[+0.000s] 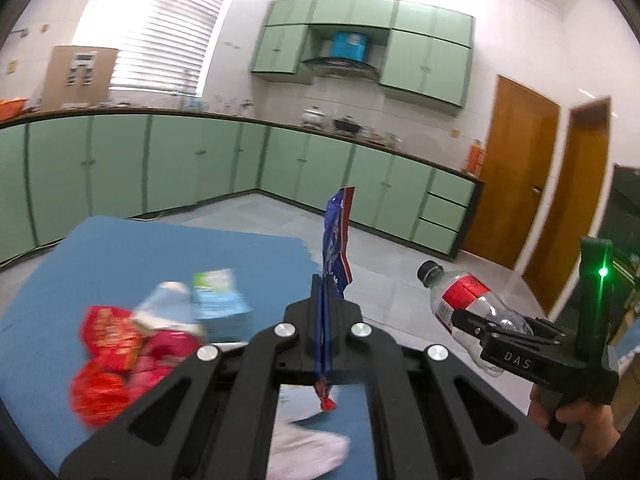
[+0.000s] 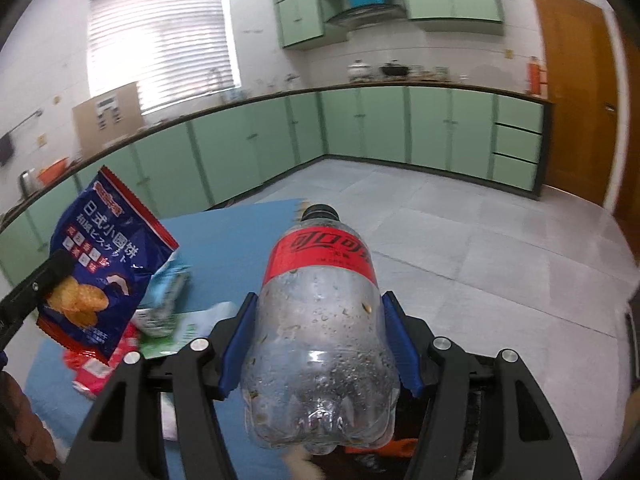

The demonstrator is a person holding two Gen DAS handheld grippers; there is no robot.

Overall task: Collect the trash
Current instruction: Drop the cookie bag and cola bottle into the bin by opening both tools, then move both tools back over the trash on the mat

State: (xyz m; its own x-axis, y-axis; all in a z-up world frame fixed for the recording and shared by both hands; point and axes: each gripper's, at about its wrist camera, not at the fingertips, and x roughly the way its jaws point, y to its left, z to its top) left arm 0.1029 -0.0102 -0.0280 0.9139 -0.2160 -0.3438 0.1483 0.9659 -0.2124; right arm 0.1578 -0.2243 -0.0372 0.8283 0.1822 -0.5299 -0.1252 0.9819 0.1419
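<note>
My left gripper is shut on a dark blue snack bag, held edge-on above the blue table. The bag's face shows in the right wrist view, pinched by the left gripper. My right gripper is shut on an empty clear cola bottle with a red label and black cap, held in the air. It also shows in the left wrist view, held by the right gripper.
Red wrappers, a light blue and green carton and white paper lie on the blue table. Green cabinets line the walls. Brown doors stand at the right. Grey tile floor lies beyond the table.
</note>
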